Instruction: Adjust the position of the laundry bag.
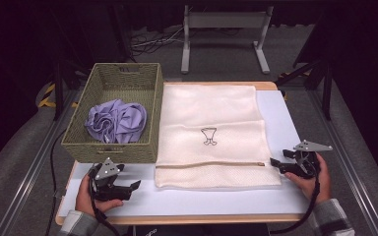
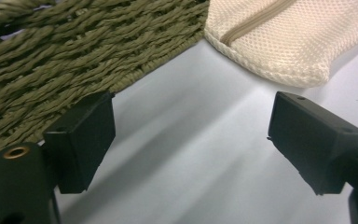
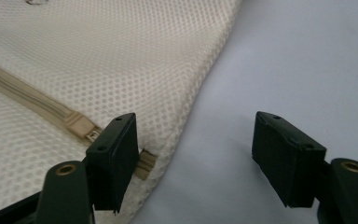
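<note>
A cream mesh laundry bag (image 1: 211,132) lies flat on the white table, its tan zipper (image 1: 211,164) running along the near side. Its zipper pull (image 3: 81,126) sits just ahead of my right gripper (image 3: 198,158), whose jaws stand open at the bag's right edge with bare table between them. That right gripper (image 1: 278,164) rests just off the bag's near right corner. My left gripper (image 1: 130,189) is open near the table's front left, empty, between the basket wall (image 2: 51,60) and the bag's corner (image 2: 303,46). A crumpled lilac cloth (image 1: 115,120) lies in the green woven basket (image 1: 78,142).
The basket stands at the table's left, right beside the bag. The wooden table edge (image 1: 177,220) runs along the front. Beyond the table are a white metal stand (image 1: 224,34) and cables on the dark floor.
</note>
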`<state>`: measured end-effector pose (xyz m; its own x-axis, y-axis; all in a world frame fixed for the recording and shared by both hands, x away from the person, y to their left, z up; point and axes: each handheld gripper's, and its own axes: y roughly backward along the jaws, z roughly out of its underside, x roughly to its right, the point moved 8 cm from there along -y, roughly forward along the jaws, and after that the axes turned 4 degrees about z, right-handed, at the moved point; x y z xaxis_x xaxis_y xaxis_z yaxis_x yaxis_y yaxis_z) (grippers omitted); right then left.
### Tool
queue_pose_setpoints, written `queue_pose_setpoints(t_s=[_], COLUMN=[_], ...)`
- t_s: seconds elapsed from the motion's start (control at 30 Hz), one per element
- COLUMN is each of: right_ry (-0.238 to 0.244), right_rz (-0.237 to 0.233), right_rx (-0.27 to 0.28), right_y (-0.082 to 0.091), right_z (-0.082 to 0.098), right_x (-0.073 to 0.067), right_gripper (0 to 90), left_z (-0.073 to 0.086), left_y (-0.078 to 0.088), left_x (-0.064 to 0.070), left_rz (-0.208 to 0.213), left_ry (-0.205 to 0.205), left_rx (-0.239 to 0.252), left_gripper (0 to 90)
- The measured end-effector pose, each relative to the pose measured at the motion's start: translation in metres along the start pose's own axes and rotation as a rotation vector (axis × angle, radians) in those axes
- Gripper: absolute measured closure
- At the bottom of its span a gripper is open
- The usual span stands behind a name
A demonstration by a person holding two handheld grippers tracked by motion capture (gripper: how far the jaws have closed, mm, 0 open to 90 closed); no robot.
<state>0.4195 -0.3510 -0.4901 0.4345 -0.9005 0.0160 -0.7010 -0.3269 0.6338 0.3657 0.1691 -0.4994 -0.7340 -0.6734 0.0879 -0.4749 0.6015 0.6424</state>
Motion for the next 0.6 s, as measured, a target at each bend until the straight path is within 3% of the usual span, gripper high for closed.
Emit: queue_pose_setpoints(t_s=[0.07, 0.1, 0.3, 0.37, 0.5, 0.53, 0.6], right_ry=[0.011, 0.018, 0.026, 0.025, 0.032, 0.032, 0.034], right_rz=[-0.021, -0.022, -0.054, -0.066, -0.075, -0.071, -0.086], right_rx=[0.020, 0.024, 0.046, 0.043, 0.047, 0.051, 0.054], right_y=[0.005, 0.006, 0.010, 0.010, 0.013, 0.013, 0.014], right_z=[-0.003, -0.004, -0.008, -0.008, -0.010, -0.011, -0.012], right_x=[-0.006, -0.007, -0.018, -0.020, -0.026, -0.027, -0.029], right_gripper=[34.4, 35.2, 41.3, 42.6, 49.9, 51.8, 57.5], left_z=[0.000, 0.000, -0.002, -0.005, -0.007, -0.009, -0.013], left_y=[-0.002, -0.003, -0.001, 0.000, -0.006, -0.008, -0.013], left_x=[0.001, 0.003, 0.003, 0.006, 0.016, 0.021, 0.027], left_rz=[-0.010, 0.003, -0.025, -0.004, 0.031, 0.059, 0.066], left_ry=[-0.007, -0.009, -0.035, -0.041, -0.054, -0.052, -0.070], left_rx=[-0.015, -0.014, 0.001, 0.023, 0.006, 0.007, 0.001], left_gripper=[14.3, 16.9, 32.5, 35.2, 35.2, 35.1, 36.3])
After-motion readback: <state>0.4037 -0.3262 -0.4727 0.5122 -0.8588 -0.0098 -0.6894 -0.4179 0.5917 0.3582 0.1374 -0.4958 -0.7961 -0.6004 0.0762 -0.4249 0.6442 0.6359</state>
